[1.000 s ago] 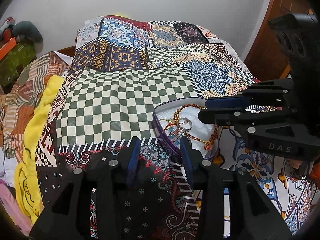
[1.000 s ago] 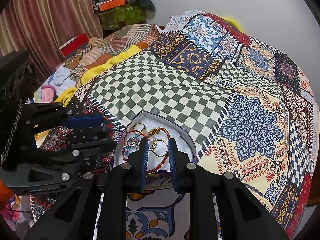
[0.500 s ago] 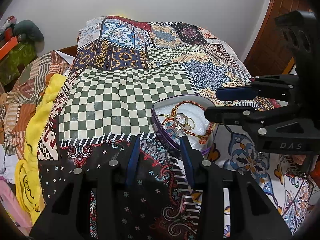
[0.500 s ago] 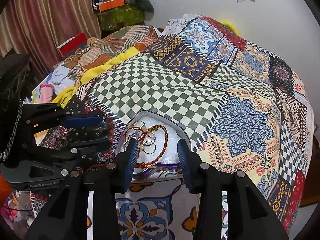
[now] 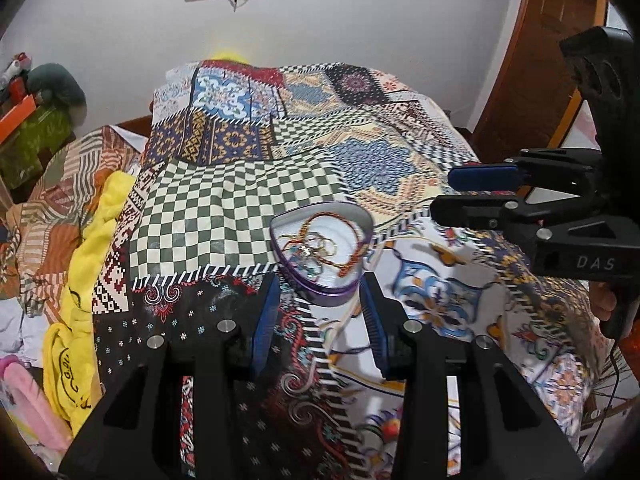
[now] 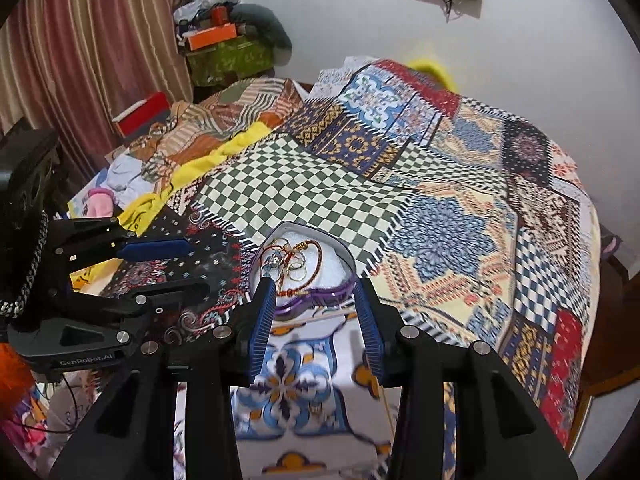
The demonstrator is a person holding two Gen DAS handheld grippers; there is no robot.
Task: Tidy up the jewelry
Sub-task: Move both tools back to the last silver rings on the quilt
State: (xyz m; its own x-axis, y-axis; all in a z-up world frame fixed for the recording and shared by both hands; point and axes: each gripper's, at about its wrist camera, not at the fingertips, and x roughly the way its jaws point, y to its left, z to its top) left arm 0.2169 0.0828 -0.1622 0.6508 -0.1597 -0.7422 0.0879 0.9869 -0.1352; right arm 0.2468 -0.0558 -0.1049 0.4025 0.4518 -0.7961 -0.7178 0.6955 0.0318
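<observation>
A purple heart-shaped tin (image 5: 328, 294) with a white lining lies on the patchwork bedspread. It holds a tangle of jewelry (image 5: 316, 246): a red-and-gold beaded bracelet, gold rings and a small blue piece. In the right wrist view the tin (image 6: 320, 300) and the jewelry (image 6: 294, 258) sit just beyond my fingertips. My left gripper (image 5: 320, 292) is open and empty, just short of the tin. My right gripper (image 6: 316, 292) is open and empty, raised near the tin's front edge. Each gripper shows in the other's view, the right one (image 5: 472, 190) and the left one (image 6: 168, 264).
The patchwork bedspread (image 5: 240, 208) covers the bed. Yellow cloth (image 5: 88, 264) and striped fabric (image 5: 52, 200) lie along the left side. A green box with clutter (image 6: 228, 56) stands by the curtain. A wooden door (image 5: 540, 72) is at the right.
Both grippers have pulled back and up from the tin. The right gripper's jaws have opened wider and it is now clear of the jewelry. The tin looks smaller and farther.
</observation>
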